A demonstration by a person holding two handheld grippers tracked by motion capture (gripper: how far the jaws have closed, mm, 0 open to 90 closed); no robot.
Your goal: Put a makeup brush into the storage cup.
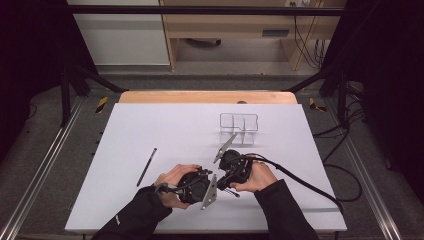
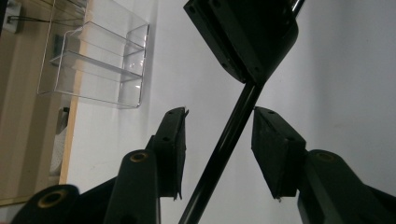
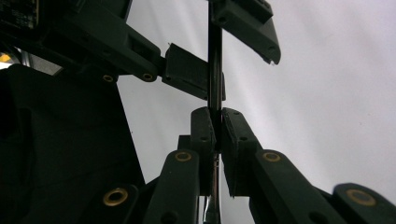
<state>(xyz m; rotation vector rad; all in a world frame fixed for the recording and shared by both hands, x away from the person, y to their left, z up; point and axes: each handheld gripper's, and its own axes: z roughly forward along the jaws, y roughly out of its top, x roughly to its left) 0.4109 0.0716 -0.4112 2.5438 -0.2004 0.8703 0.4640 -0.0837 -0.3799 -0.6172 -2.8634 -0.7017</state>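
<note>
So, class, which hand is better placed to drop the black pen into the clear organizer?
Right tongs: they clamp the black pen, with the clear organizer just beyond them. Left tongs merely straddle the pen.

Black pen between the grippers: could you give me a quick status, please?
Right gripper shut on black pen. Left gripper open around its shaft, pads not pressing. Second pen and clear organiser lie apart, nothing in the way.

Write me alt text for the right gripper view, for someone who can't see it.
The right gripper is clamped on a thin black pen that stands upright against the white table. Above, the left gripper has its open jaws on either side of the same pen.
</note>
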